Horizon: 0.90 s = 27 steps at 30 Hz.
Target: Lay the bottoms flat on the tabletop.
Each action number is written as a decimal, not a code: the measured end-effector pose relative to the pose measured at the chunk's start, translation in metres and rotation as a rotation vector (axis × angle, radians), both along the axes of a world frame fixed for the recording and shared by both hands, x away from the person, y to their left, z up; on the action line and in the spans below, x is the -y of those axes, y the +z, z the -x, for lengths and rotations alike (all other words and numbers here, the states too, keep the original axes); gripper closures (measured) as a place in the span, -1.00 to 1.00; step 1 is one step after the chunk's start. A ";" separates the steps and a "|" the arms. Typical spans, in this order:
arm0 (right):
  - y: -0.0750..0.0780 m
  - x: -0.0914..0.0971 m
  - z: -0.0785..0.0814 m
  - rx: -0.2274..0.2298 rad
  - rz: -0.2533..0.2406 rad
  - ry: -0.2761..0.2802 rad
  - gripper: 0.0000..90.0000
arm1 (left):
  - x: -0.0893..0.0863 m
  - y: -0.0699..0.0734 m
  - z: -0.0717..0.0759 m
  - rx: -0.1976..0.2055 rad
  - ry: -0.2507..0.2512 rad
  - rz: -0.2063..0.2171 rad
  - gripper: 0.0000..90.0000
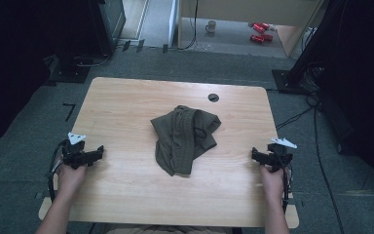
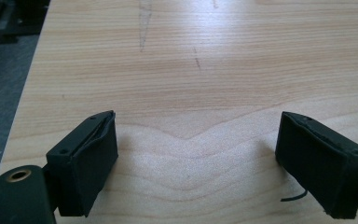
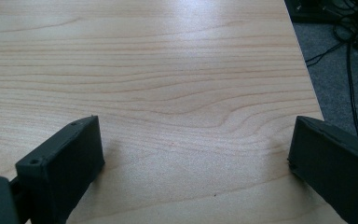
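Observation:
A crumpled olive-green garment [image 1: 185,138] lies in a heap at the middle of the wooden table [image 1: 126,102]. My left gripper [image 1: 96,153] rests near the table's left edge, well apart from the cloth, pointing inward. Its jaws stand wide apart over bare wood, as the left gripper [image 2: 196,154] view shows, with nothing between them. My right gripper [image 1: 256,155] sits near the right edge, also clear of the garment. In its own view the right gripper [image 3: 196,158] is open over bare wood.
A round cable hole [image 1: 213,97] is set in the table's far side. Grey carpet surrounds the table, with cables [image 1: 316,112] trailing at the right and dark stands at both back corners. Red cans [image 1: 260,32] and a mug [image 1: 211,26] lie on the floor far behind.

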State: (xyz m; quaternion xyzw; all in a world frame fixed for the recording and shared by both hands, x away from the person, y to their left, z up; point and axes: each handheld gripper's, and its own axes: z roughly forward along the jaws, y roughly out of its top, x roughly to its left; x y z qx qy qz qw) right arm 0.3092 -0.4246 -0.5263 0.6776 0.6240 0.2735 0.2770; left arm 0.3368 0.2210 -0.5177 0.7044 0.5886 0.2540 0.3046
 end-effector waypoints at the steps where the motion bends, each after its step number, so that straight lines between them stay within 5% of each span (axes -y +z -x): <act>1: 0.000 0.000 0.000 0.000 0.000 0.001 -0.94 | 0.000 0.000 0.000 0.004 0.004 0.002 -0.72; 20: 0.000 -0.002 0.003 0.000 0.000 0.032 -0.94 | 0.003 0.000 -0.004 -0.006 -0.025 -0.002 -0.80; 27: 0.002 -0.006 0.006 0.036 -0.004 0.082 -0.56 | 0.003 0.000 -0.002 0.003 -0.043 -0.001 -0.69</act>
